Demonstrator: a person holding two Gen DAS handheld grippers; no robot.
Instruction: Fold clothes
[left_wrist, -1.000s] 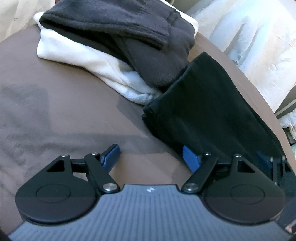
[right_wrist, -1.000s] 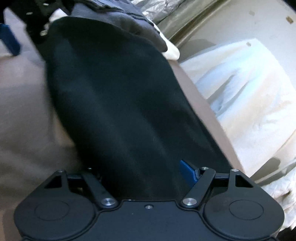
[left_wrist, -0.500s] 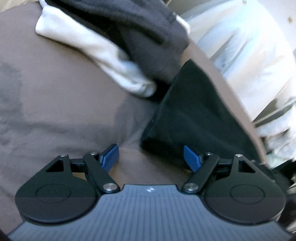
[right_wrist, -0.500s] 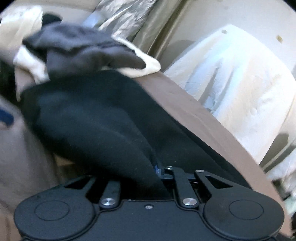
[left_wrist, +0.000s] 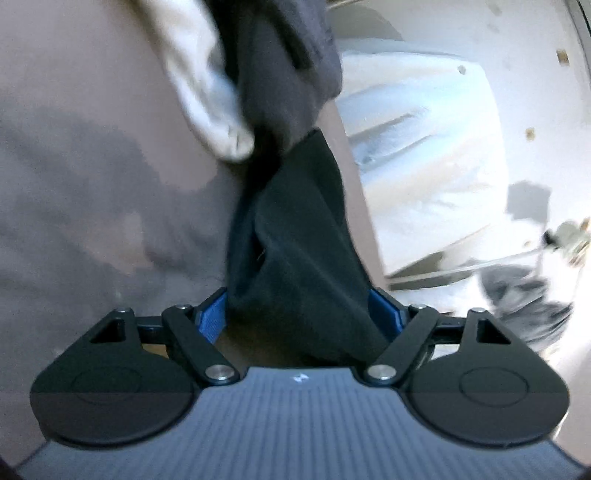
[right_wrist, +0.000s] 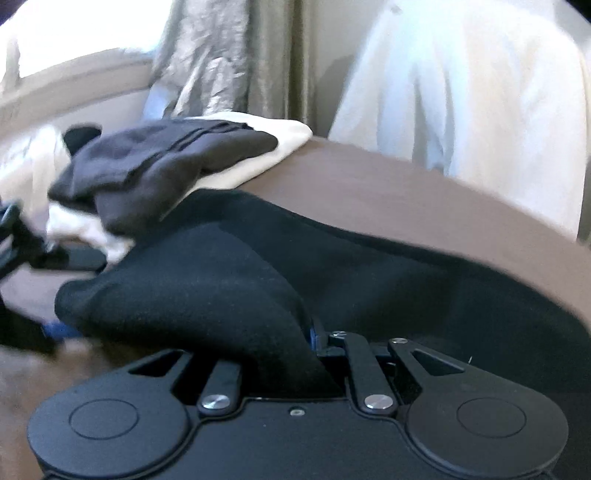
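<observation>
Black garment, lying flat a second ago, now rises bunched at lower centre, right gripper clamped on its edge and left gripper wide around another fold, suggesting a fold under way

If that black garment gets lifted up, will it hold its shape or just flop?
Probably flop: the black garment already drapes in soft folds where the right gripper pinches it. It looks light, bunching easily between the left gripper's open fingers. Its matte knit likely won't slip much.
</observation>
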